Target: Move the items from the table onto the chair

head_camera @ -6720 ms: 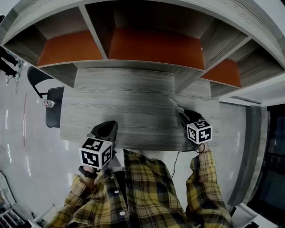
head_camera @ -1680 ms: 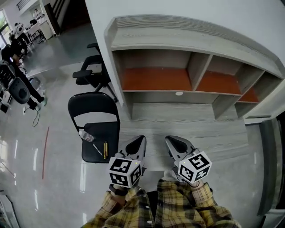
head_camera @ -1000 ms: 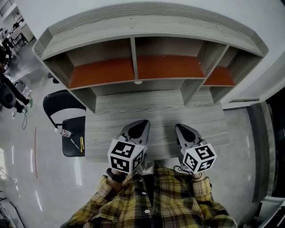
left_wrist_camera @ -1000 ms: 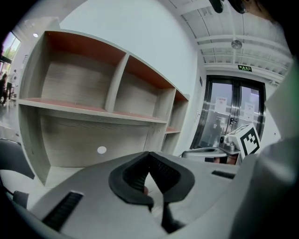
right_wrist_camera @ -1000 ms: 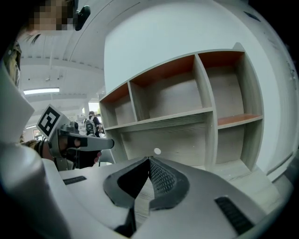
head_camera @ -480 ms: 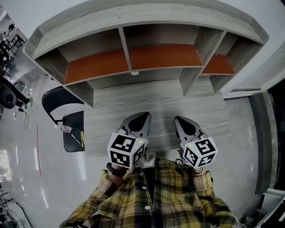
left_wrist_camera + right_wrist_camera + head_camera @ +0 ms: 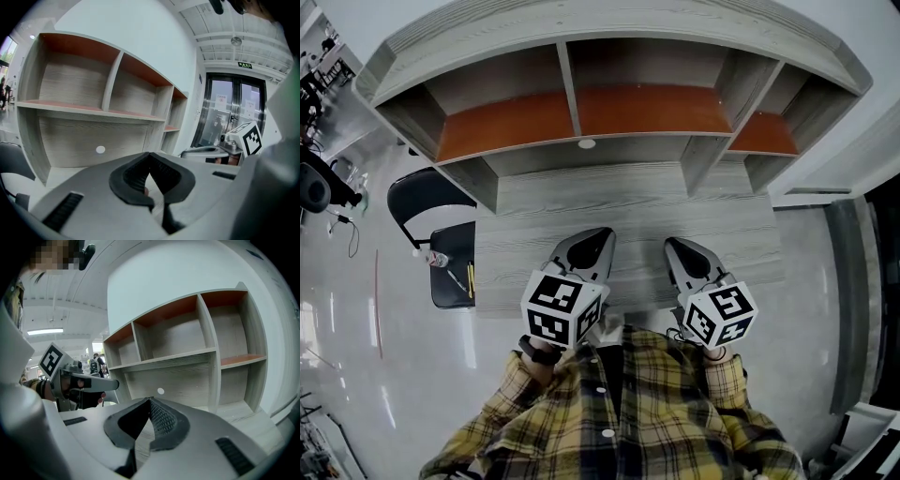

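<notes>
Both grippers hover side by side over the near edge of the grey wooden table (image 7: 628, 211). My left gripper (image 7: 598, 233) is shut with nothing between its jaws, and so is my right gripper (image 7: 671, 244). To the table's left stands a black chair (image 7: 448, 281). On its seat lie a small plastic bottle (image 7: 438, 259) and two thin pen-like items (image 7: 469, 279). In the left gripper view the shut jaw tips (image 7: 150, 154) face the shelf unit; the right gripper view shows its tips (image 7: 150, 400) meeting likewise. No loose item shows on the tabletop.
A shelf unit (image 7: 609, 103) with orange-lined compartments stands on the back of the table. Glossy floor (image 7: 384, 356) spreads to the left, with a person and equipment at the far left edge. Glass doors (image 7: 234, 112) appear in the left gripper view.
The head view has swung from the chair back over the table and settled. Both grippers stay shut and side by side, hardly moving in the last second.
</notes>
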A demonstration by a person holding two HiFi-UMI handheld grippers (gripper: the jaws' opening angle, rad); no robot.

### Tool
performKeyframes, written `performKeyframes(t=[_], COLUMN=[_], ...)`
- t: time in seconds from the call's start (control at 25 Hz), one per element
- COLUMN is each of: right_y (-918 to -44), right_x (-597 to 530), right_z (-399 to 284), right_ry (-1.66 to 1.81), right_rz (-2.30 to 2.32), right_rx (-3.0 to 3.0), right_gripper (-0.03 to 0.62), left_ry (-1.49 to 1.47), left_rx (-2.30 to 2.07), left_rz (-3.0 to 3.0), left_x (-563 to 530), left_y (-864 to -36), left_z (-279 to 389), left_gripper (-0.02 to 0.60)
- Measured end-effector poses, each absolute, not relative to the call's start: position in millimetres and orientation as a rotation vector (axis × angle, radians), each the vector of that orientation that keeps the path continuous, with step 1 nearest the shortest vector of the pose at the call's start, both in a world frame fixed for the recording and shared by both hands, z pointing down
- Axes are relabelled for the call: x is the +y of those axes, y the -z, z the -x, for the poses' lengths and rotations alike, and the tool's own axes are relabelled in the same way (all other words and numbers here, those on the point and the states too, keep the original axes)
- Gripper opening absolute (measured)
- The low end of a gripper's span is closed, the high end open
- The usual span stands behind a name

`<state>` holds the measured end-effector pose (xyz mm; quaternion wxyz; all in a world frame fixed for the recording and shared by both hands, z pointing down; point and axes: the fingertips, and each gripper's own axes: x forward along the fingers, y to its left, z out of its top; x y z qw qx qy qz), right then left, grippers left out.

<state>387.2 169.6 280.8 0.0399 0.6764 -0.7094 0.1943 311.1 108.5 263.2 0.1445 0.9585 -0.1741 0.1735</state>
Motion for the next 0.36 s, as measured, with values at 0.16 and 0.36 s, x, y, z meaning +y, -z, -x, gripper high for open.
performKeyframes(t=[0.16, 0.36], right_y=[-280.4, -282.3], right_x=[169.8, 174.5], right_z=[-386.2, -384.8], right_ry=[-0.598, -0.606], right_rz=[-2.063, -2.063], right_rx=[-2.187, -2.192], right_gripper=[0.018, 0.018], left_ry=[-0.506, -0.516], left_rx=[-0.503, -0.498], left_rz=[-2.766, -2.767], left_x=[109.6, 113.7], left_y=[-262.9, -264.6], left_z=[-311.9, -312.9], left_gripper=[0.005, 0.005])
